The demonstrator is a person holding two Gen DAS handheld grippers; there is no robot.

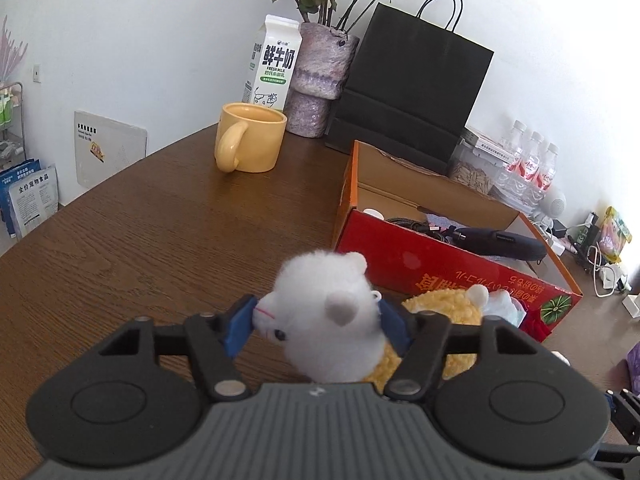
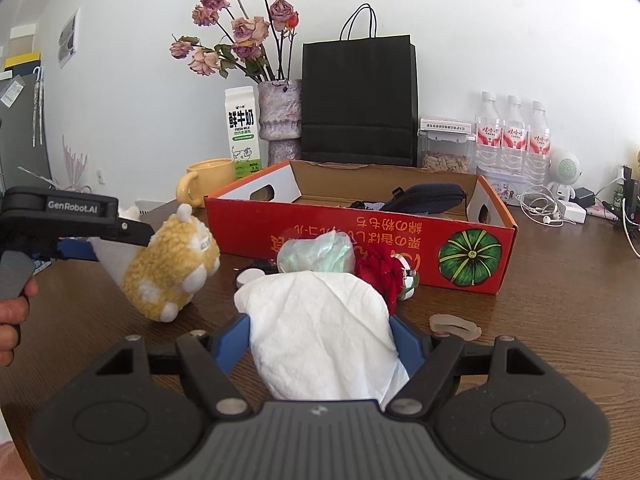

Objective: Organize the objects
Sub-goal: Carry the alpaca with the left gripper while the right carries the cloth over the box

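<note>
Two hand-held grippers over a wooden table [image 2: 560,300], with a red cardboard box [image 2: 360,248] beyond them.

A white plush toy [image 1: 320,320] is seen between the blue pads [image 1: 238,330] of the left gripper [image 1: 316,326]; whether the pads press on it cannot be told. A yellow plush toy [image 2: 172,264] lies just beside it, near the box. A white tissue packet [image 2: 320,328] is clamped by the right gripper [image 2: 320,344].

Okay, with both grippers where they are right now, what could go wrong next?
The white plush toy sits between the left gripper pads with little contact, so it could drop. The crumpled tissue in the right gripper may snag the red flower on its way to the red cardboard box.
</note>
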